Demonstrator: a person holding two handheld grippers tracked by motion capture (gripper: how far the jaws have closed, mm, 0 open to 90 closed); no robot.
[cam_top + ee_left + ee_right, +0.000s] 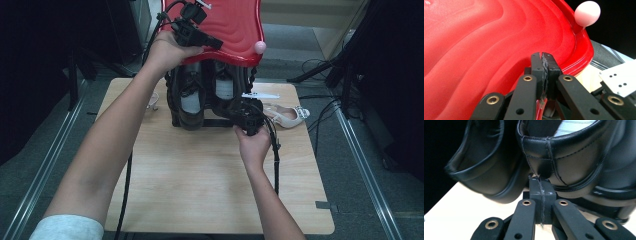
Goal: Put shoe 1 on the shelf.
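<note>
- Red lid [235,27] was raised over a black shoe box/rack [210,100] at the far middle of the wooden table [200,175]; tilted up, far edge higher.
- Left gripper [210,44] was at the lid's near-left edge; in the left gripper view its jaws stood pressed together w/ the lid's red rim [543,105] pinched betw. the pads [545,67].
- Pink knob [587,13] stuck up from the lid's corner, right of that grip.
- Inside the box: a pair of black leather shoes [192,97], side by side, openings facing the person; the right one [574,160] showed pale striped lining.
- Right gripper [239,111] was low at the box's near-right front; jaws closed tight, tips touching the heel seam of the right black shoe. Whether any leather was nipped: can't tell.
- Left black shoe [486,170] sat just beside the tips, apart from them.
- Outside the box: a pale heeled sandal [287,116] lay on the table to the right, near the right hand [255,145].
- No readable brand or writing.
</note>
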